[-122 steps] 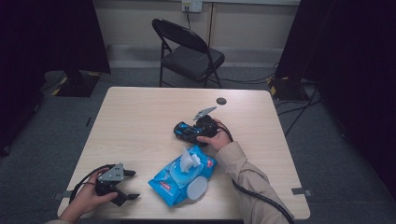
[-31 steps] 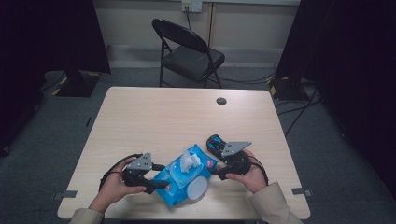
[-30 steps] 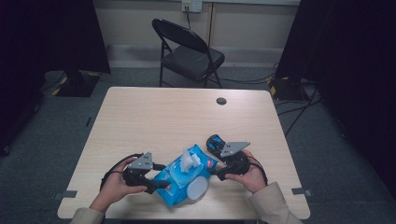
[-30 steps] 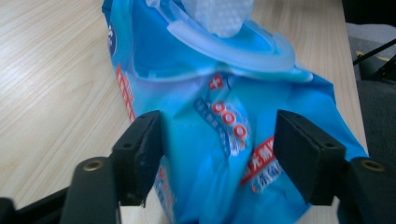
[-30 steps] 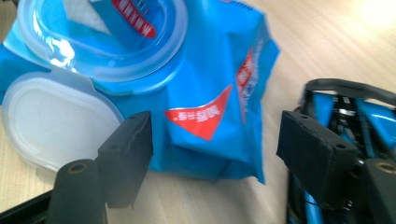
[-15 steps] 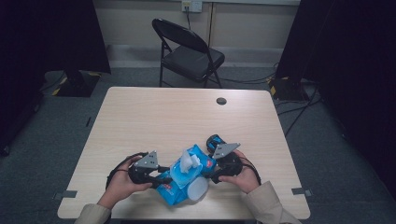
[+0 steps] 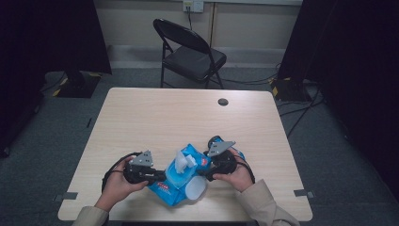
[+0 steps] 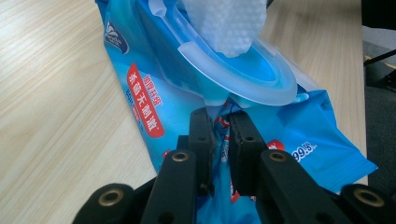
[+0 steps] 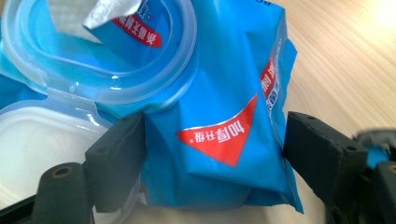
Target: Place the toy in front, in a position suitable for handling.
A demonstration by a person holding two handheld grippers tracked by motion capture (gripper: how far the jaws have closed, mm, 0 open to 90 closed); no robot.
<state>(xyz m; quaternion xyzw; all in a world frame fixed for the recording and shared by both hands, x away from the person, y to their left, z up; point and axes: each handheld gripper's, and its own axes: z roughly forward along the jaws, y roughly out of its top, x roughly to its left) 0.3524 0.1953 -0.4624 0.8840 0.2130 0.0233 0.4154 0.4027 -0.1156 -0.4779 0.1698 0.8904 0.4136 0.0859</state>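
wipes pack (image 7: 181,181) at table (image 7: 155,117) near edge, lid flipped, wipe (image 7: 184,159) sticking up. my left tool (image 8: 219,140) just pinched the wrapper; right tool (image 9: 212,154) wide, straddling pack's end. pulling a wipe remains, i judge.

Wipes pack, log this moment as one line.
wipes pack: lid open | left gripper: just closed, pinching wrapper | right gripper: wide around pack end

Both hands low near the table's front edge, left gripper (image 8: 219,135) jaws just squeezed nearly together, pinching. Right gripper (image 9: 210,149) jaws spread wide, pointing toward the left one.
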